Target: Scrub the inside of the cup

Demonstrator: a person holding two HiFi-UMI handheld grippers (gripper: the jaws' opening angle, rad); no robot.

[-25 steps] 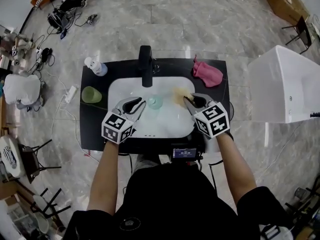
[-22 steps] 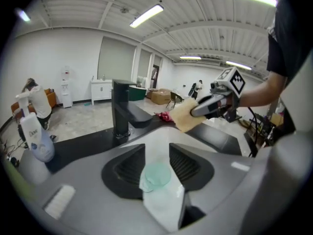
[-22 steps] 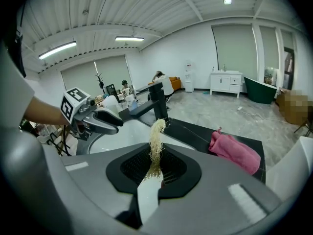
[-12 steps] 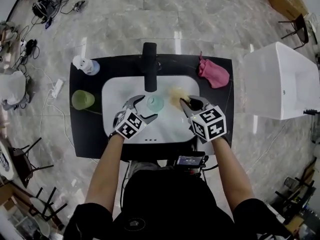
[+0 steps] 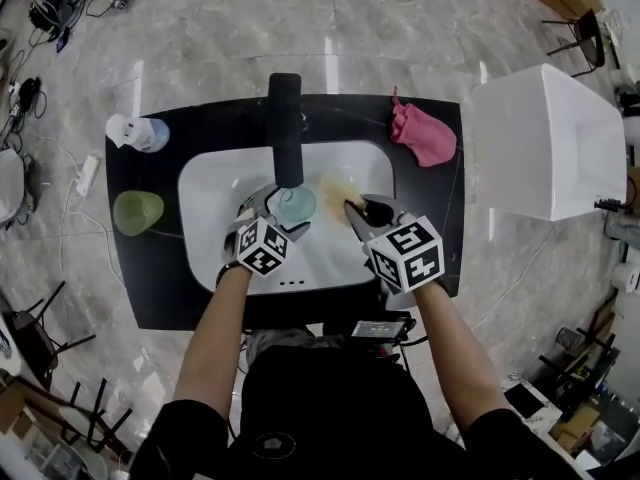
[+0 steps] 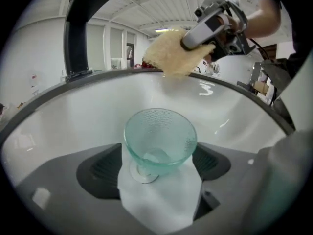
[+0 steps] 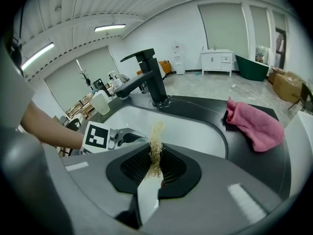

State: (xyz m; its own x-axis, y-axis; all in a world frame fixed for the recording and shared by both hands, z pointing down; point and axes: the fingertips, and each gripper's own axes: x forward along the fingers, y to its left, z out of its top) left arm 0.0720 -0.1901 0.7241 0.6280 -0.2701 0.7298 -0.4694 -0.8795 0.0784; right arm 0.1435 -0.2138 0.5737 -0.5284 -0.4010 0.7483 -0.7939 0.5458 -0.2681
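On the black counter (image 5: 140,278), at the far left, stood a white bottle (image 5: 140,133), and nearer than it a green plastic cup (image 5: 138,211). To their right, the white sink basin (image 5: 215,198) was set into the counter.

The left gripper (image 5: 280,213) reached down into the basin. Its jaws had just been opening and stood wide apart. The glass cup (image 6: 160,138) was between them, in the middle of the basin, just below the spout of the black faucet (image 5: 285,128). The dark pads (image 6: 100,168) were close on both sides of the cup's bowl but did not seem to press on it. The cup rested on its round foot with its mouth facing up, so its long axis ran from foot to rim, nearly vertical.

Just right of the cup, the right gripper (image 5: 355,208) had its jaws closed tightly on a yellow loofah pad (image 6: 171,53), held above the basin and apart from the cup.

Further right, a pink cloth (image 5: 425,136) lay on the far corner of the counter. A white box (image 5: 550,138) stood beside the counter.
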